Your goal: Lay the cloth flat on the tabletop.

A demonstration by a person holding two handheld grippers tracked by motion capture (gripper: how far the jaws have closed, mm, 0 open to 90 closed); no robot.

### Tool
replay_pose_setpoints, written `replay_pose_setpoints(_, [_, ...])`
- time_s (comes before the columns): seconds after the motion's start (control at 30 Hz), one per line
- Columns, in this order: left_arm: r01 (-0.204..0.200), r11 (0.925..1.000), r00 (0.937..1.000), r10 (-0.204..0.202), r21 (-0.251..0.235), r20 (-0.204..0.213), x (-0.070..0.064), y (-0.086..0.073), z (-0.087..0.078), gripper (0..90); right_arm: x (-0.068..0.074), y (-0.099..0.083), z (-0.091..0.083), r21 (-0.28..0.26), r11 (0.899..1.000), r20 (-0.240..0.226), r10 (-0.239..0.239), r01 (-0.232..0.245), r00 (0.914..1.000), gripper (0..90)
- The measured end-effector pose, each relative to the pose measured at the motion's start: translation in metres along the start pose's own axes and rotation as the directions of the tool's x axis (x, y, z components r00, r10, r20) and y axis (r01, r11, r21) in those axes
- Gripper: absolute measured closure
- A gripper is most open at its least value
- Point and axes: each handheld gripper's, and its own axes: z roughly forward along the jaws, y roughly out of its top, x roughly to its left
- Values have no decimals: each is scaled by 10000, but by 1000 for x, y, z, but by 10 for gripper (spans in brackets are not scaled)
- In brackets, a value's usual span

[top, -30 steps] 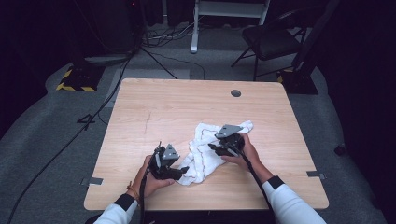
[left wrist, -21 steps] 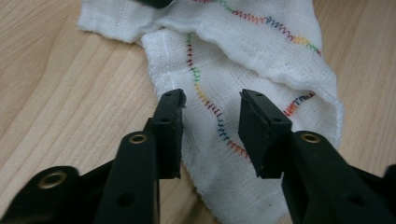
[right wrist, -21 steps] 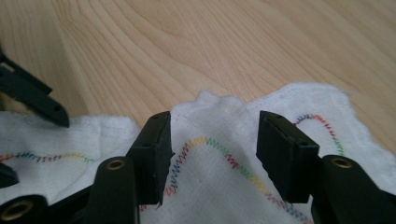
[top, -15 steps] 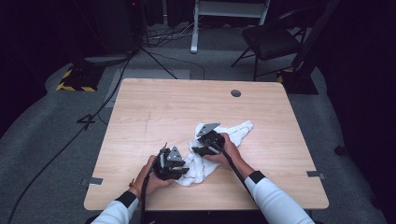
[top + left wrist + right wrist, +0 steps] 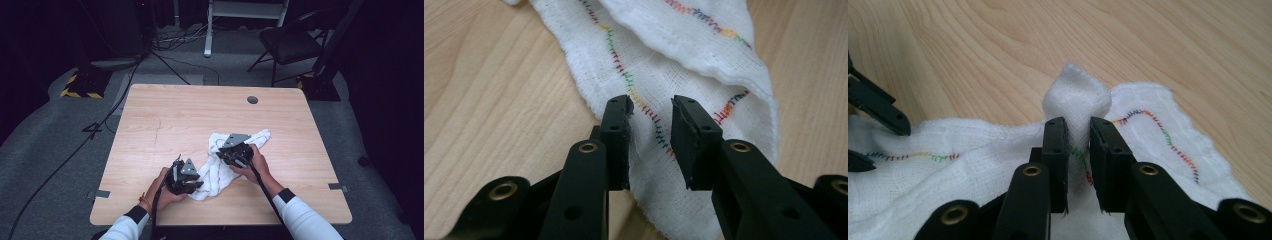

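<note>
- The white cloth lies crumpled on the near half of the wooden bench, a little right of middle, running from near the front edge up and to the right.
- It is thin, woven gauze with wavy lines of many-coloured stitching along its hems; in the left gripper view it lies in overlapping folded layers.
- The left tool sits at the cloth's near-left end, jaws spread with a gap between them, a stitched fold of the cloth lying in that gap; I cannot tell whether the pads touch it.
- The right tool is pinching a fold of the cloth, which bunches up in a small peak above the jaws.
- In the high view the left tool and right tool are near each other, the cloth between them.
- The bench's far half and left side are bare wood, apart from a small dark round hole near the far edge.
</note>
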Motion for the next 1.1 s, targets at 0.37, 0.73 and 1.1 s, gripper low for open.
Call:
replay_pose_setpoints(0.37, [-269, 9996, 9996, 268, 131, 75, -10, 1, 1, 693, -17, -34, -67, -690, 9973, -4, 257, -257, 9997, 853])
replay_pose_setpoints(0.73, [-774, 9965, 9954, 753, 330, 587, -26, 9, 7, 674, -19, -118, -136, -425, 9893, 314, 1411, -1397, 9895, 833])
replay_pose_setpoints(1.1, [-665, 9977, 9958, 654, 145, 647, -23, 15, 6, 568, 2, -164, -162, 425, 9744, 893, 2164, -2208, 9722, 688])
